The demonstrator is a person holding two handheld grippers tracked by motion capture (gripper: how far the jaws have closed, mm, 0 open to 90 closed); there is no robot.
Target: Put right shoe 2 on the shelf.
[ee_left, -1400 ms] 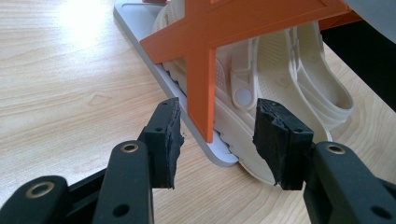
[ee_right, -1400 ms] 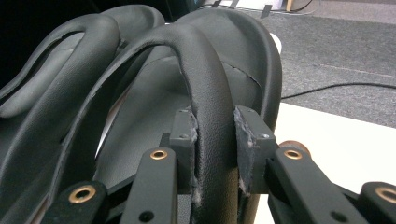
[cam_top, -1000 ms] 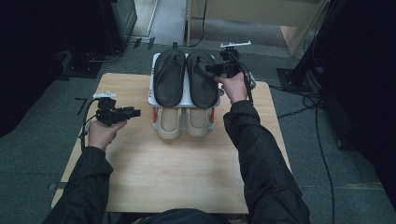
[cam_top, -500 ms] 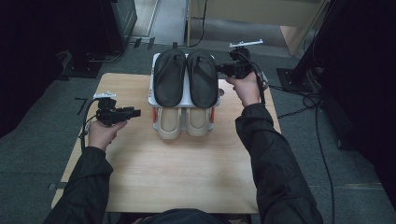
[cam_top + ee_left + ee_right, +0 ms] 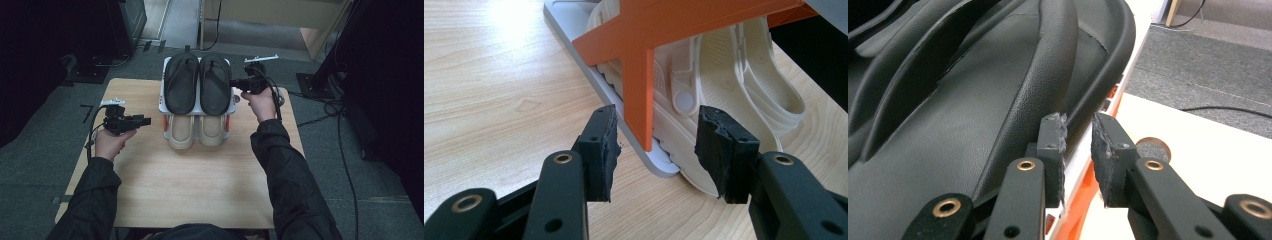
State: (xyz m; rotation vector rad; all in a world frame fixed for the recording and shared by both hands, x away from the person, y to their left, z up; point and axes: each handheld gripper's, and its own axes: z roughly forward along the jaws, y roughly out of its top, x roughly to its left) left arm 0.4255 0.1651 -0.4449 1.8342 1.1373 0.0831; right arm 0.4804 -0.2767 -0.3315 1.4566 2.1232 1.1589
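A two-tier shoe rack point(image 5: 161, 101) stands at the table's far middle. A pair of black flip-flops point(image 5: 197, 84) lies on its upper shelf, and a pair of beige sandals point(image 5: 196, 131) sits on the base below. My right gripper point(image 5: 239, 85) hovers at the rack's right edge, beside the right black flip-flop point(image 5: 973, 100). Its jaws are narrowly open over the white shelf rim point(image 5: 1135, 55), with nothing held. My left gripper point(image 5: 146, 120) stands open on the rack's left. It points at the orange cross brace point(image 5: 644, 50) and the beige sandal point(image 5: 744, 75) behind it.
The rack rests on a light wooden table point(image 5: 190, 185) with bare board in front and on both sides. The grey base plate point(image 5: 659, 162) juts out under the sandals. Dark floor, cables and black stands surround the table.
My right gripper drew away from the black flip-flop to the right, then came back down toward me along the rack's right edge. The left gripper has not moved.
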